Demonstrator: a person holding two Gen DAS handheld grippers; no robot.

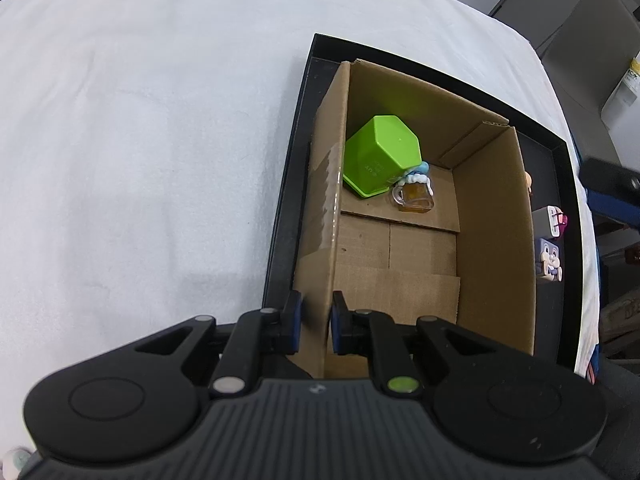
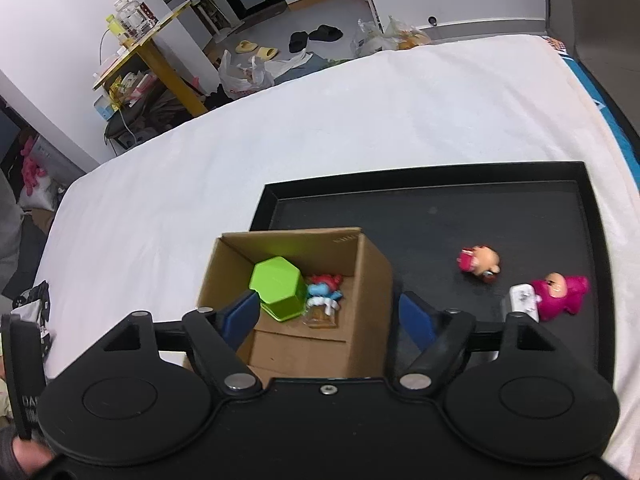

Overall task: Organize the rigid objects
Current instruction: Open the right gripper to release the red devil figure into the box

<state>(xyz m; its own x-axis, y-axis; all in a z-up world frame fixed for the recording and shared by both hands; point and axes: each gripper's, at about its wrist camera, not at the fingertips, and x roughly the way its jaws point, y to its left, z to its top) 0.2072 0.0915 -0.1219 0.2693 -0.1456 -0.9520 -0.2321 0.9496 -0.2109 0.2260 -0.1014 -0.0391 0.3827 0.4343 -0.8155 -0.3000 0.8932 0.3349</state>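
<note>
2 handheld grippers work over a cardboard box (image 1: pixel 420 240) that stands in the left part of a black tray (image 2: pixel 480 216) on a white cloth (image 1: pixel 140 120). Left gripper (image 1: pixel 316 320): its blue pads are clamped on the box's left wall, near the corner closest to the camera. Right gripper (image 2: pixel 328 312): its jaws are spread wide above the open box with nothing between them. Inside the box, at the far end, a green hexagonal cup (image 1: pixel 382 156) lies tipped on its side; touching it are a small blue-and-red figure (image 2: pixel 324 286) and a miniature beer mug (image 1: pixel 414 196). On the tray floor to the right of the box lie a round-headed doll (image 2: pixel 480 264), a magenta figure (image 2: pixel 560 292) and a white plug adapter (image 2: pixel 522 300) beside it. A rabbit-printed cube (image 1: pixel 550 260) appears only in the left wrist view.
</note>
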